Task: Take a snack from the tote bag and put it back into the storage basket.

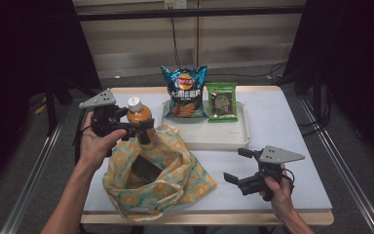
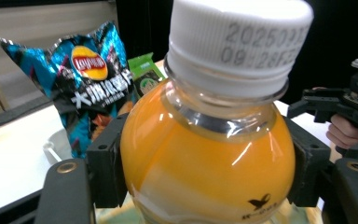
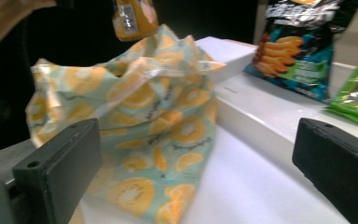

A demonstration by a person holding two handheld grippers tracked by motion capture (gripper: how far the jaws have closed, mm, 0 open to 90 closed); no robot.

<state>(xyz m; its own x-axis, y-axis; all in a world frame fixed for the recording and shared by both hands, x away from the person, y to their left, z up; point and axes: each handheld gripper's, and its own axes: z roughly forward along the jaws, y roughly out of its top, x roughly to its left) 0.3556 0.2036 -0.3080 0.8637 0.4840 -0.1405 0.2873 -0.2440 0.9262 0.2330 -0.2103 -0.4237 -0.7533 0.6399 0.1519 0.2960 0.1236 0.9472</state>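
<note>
Hoisting an orange drink bottle (image 1: 139,116) clamped between its jaws, the left gripper (image 1: 143,130) holds it just above the far-left rim of the orange-print fabric bag (image 1: 156,178), whose mouth gapes open on the table (image 1: 282,126); the step in hand looks like loading the bag. To the bag's right, the right gripper (image 1: 238,165) waits with jaws spread and nothing between them. Next, the bottle likely needs centring over the bag's opening and lowering in, while beyond the bag a chip bag (image 1: 185,91) and green packet (image 1: 222,101) stand on the tray (image 1: 214,139).
</note>
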